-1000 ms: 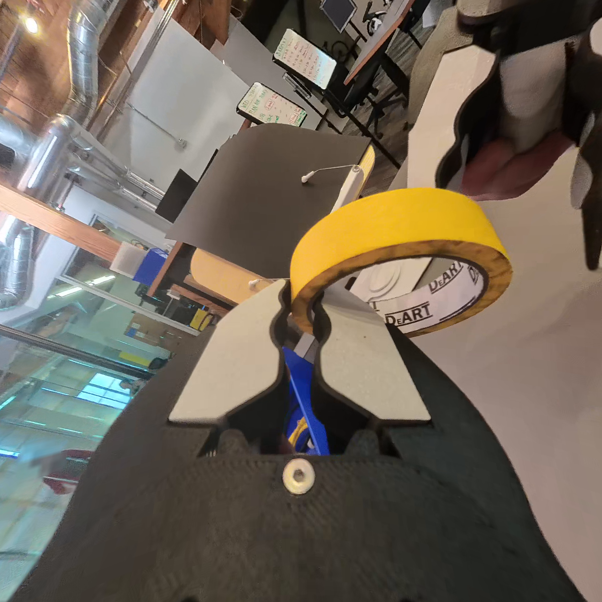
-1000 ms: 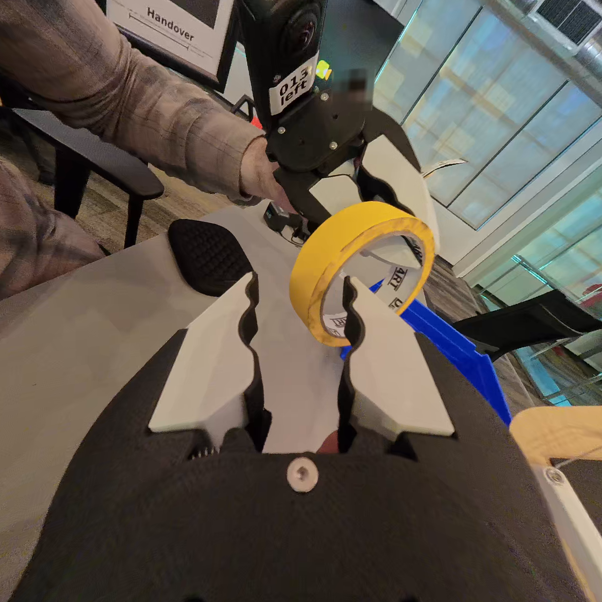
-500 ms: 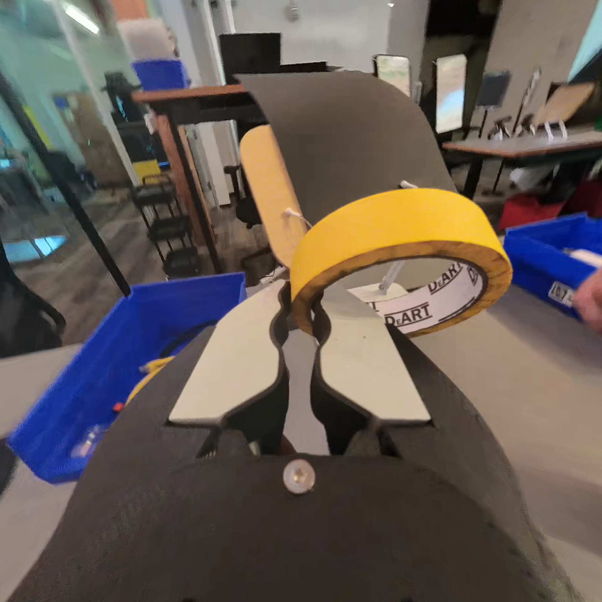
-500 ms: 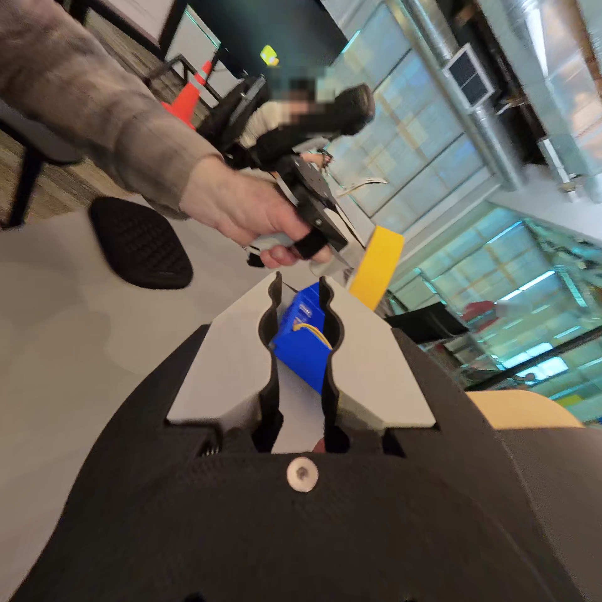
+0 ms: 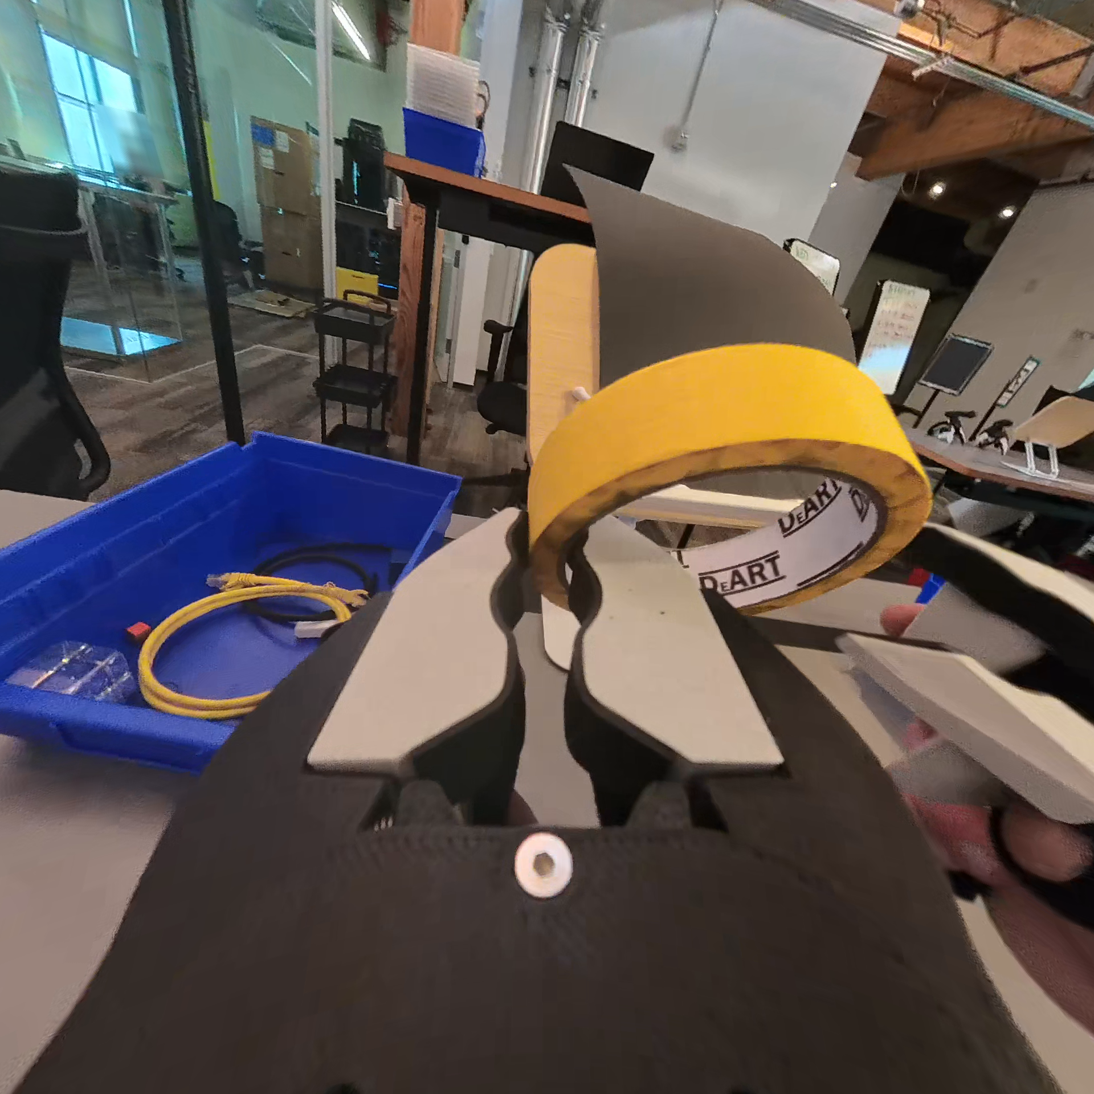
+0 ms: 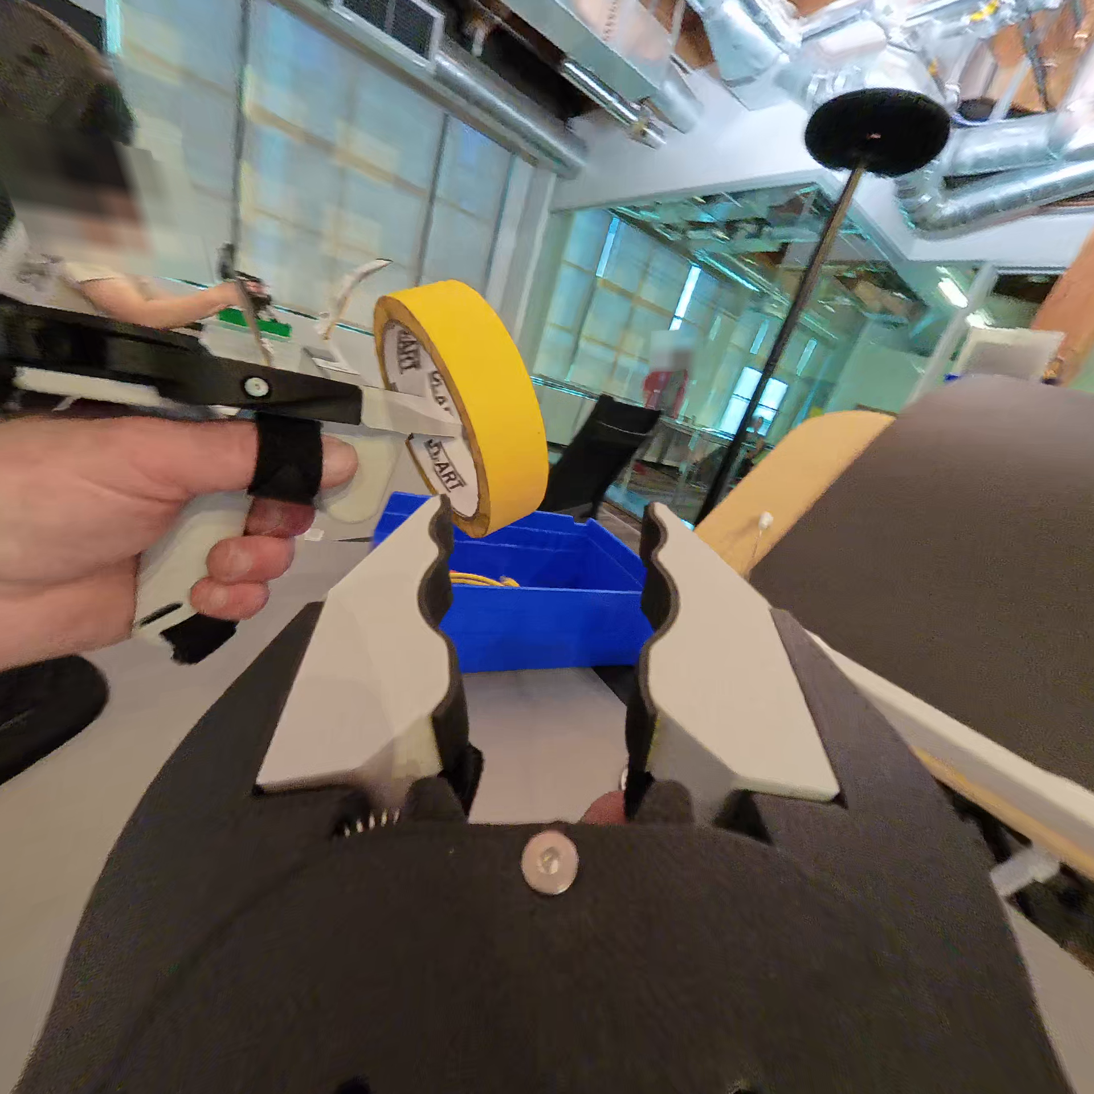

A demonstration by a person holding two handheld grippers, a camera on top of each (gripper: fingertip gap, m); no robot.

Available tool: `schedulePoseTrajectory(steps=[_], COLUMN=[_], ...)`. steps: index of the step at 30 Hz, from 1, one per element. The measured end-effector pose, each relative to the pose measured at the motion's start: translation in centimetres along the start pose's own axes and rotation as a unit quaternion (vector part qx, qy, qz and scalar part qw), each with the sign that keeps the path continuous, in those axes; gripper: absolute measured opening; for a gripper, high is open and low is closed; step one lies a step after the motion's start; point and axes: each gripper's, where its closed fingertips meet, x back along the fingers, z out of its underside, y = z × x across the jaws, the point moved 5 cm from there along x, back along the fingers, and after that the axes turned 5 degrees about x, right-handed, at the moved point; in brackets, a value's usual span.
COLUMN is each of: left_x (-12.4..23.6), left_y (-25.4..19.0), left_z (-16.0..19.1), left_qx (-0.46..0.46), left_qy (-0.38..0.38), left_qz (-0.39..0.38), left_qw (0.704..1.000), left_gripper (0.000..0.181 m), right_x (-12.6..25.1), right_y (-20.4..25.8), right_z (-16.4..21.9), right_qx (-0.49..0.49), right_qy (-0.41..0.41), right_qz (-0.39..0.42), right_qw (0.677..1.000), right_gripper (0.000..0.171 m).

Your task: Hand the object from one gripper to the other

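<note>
A yellow tape roll with a white printed core is held in the air. My left gripper is shut on the roll's wall, one finger inside the ring and one outside. In the right wrist view the roll stands on edge, held from the left by the left gripper in a person's hand. My right gripper is open wide and empty, its left fingertip just under the roll's lower edge. Its fingers show blurred at the right of the left wrist view.
A blue bin with a yellow cable and a black cable sits on the grey table, also beyond my right gripper. A dark curved chair back is close on the right. A black pad lies at the left.
My right gripper drew away from the roll, then came back close beneath it and opened wider. My left gripper swung round with the tape still held.
</note>
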Motion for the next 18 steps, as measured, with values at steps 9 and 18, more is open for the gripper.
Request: schedulePoseTrajectory(steps=[9, 18], left_x=[-0.4, 1.5], left_y=[-4.5, -10.7], left_z=[3.5, 6.3], left_qx=[0.010, -0.063], left_qy=[-0.019, -0.012], left_qz=[-0.010, 0.133], left_qw=[1.000, 0.989], left_gripper=[0.011, 0.030], right_x=[-0.1, 1.3], right_y=[-1.5, -6.6], right_z=[1.4, 0.5], right_qx=[0.000, -0.038], right_qy=[0.037, 0.000], right_qz=[0.082, 0.033], right_qw=[0.996, 0.999], right_gripper=[0.027, 0.006])
